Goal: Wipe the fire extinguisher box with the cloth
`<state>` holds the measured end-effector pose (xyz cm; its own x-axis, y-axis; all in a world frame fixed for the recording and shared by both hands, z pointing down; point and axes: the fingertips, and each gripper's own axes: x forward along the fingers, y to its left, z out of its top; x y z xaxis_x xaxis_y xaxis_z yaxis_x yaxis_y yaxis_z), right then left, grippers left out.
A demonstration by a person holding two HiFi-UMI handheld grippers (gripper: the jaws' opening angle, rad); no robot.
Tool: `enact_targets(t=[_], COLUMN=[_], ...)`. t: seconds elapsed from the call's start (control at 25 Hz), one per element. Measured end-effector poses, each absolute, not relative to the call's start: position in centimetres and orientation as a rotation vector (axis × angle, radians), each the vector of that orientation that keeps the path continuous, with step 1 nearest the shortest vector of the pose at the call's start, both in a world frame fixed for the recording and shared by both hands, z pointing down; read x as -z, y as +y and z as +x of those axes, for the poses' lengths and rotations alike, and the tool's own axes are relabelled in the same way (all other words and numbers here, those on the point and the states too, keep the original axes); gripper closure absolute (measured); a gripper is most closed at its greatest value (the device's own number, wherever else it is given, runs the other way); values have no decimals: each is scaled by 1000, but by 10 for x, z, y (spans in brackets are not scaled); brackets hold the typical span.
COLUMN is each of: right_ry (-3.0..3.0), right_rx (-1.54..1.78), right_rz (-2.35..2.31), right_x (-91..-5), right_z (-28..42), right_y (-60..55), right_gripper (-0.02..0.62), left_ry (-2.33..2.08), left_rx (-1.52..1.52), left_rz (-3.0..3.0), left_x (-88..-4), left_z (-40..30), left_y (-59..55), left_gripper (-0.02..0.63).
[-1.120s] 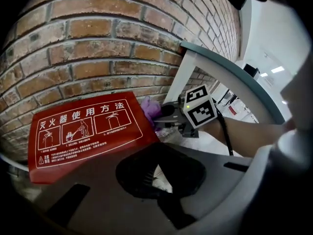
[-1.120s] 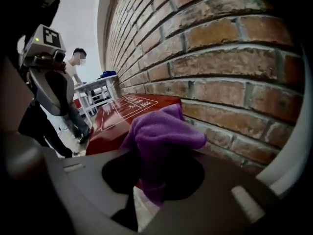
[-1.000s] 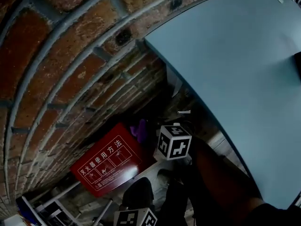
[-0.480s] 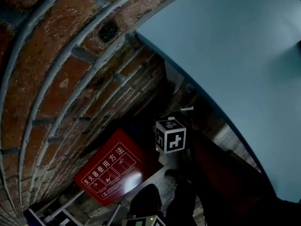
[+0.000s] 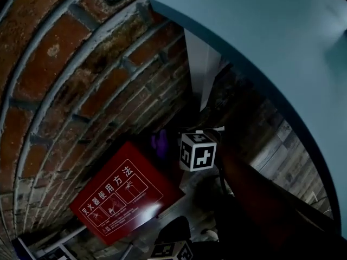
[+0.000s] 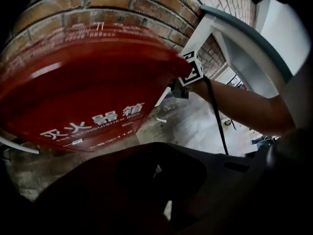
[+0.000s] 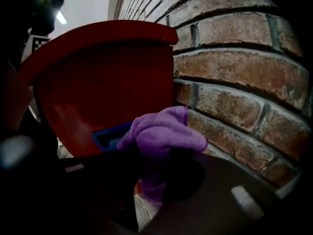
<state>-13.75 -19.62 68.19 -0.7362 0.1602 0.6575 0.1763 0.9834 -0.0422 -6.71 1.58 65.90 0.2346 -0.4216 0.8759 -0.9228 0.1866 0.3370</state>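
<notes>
One fire extinguisher box [image 5: 122,194], one cloth [image 7: 164,129], one brick wall [image 5: 65,64], two grippers (left gripper [image 6: 157,170], right gripper [image 7: 151,180])

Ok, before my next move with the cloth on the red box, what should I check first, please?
1. Cloth held by the right gripper: ok, the jaws are shut on it and a wad sticks out in front.
2. Cloth touching the box: cannot tell; it sits close by the box's side.
3. Room beside the brick wall: not ok, the wall is right next to the cloth.
4. Left gripper free: ok, nothing between its jaws.
5. Cable clear of the box: ok, it hangs apart from it.
</notes>
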Motion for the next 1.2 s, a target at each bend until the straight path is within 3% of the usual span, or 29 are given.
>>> enact_targets(t=[0.48, 0.88, 1.0, 1.2], right_ry=[-2378, -2284, -2310, -2407], right_rx=[199, -159, -285, -94], right_rz=[-180, -29, 5, 20], right_x=[-805, -967, -971, -911], right_z=[-131, -102, -90, -86], right_y=[-186, -163, -146, -135], right_gripper=[506, 508, 509, 508], left_ry=[-1254, -1225, -1245, -1243], left_rx=[-507, -576, -572, -526], left_rz=[1476, 1462, 1432, 1441], left_x=[-788, -860, -862, -863], left_z=[-52, -78, -87, -81], left_y=[31, 54, 66, 81], left_gripper=[601, 600, 600, 600])
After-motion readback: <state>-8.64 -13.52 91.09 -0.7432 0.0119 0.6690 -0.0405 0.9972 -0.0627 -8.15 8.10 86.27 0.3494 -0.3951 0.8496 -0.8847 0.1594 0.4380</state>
